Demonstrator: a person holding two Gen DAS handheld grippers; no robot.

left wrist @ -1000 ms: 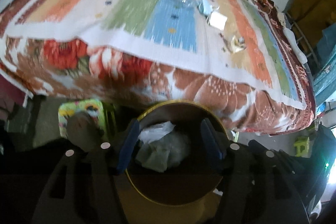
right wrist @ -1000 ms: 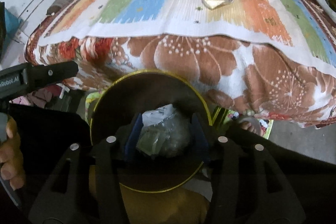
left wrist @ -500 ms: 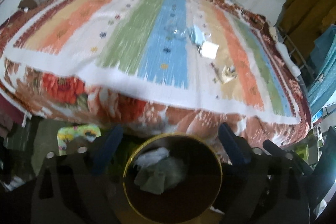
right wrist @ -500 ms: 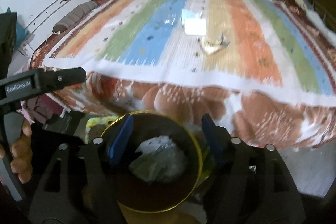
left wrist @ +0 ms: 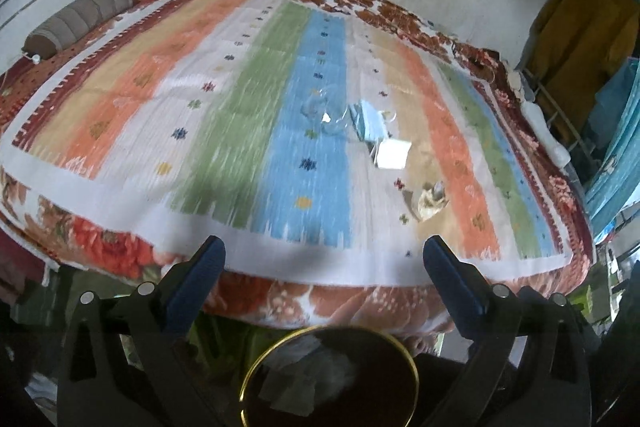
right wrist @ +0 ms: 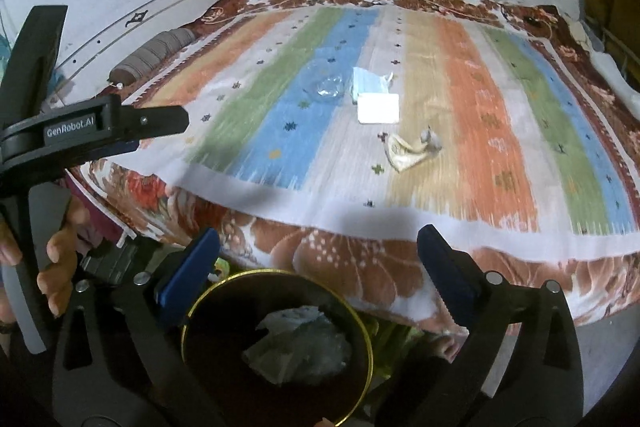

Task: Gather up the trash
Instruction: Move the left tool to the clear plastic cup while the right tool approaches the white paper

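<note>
I have both tools released: the left gripper (left wrist: 322,267) stands with its blue pads fully apart and nothing between them, and the right gripper (right wrist: 318,259) is widening its jaws at this moment, also with nothing between them. A second ago both pairs of pads framed the crumpled pale wrappers (right wrist: 298,345) inside the dark round bin with the gold rim (right wrist: 362,331); now those wrappers lie loose on the bin floor and both tools sit higher, with more of the bed in sight. I judge this deposit complete and the next pickup pending. Remaining trash lies well apart from the bin, on the striped multicolour bedcover (left wrist: 132,131): a clear crumpled plastic piece (left wrist: 326,111), a light blue face mask (left wrist: 368,123), a white square paper (left wrist: 394,155) touching the mask, and a twisted yellowish wrapper (left wrist: 430,201) nearest the bed edge. The right wrist view alone shows the left tool's black body and the person's hand (right wrist: 60,267) holding it; the left wrist view alone shows yellow clothing hanging at the right.
</note>
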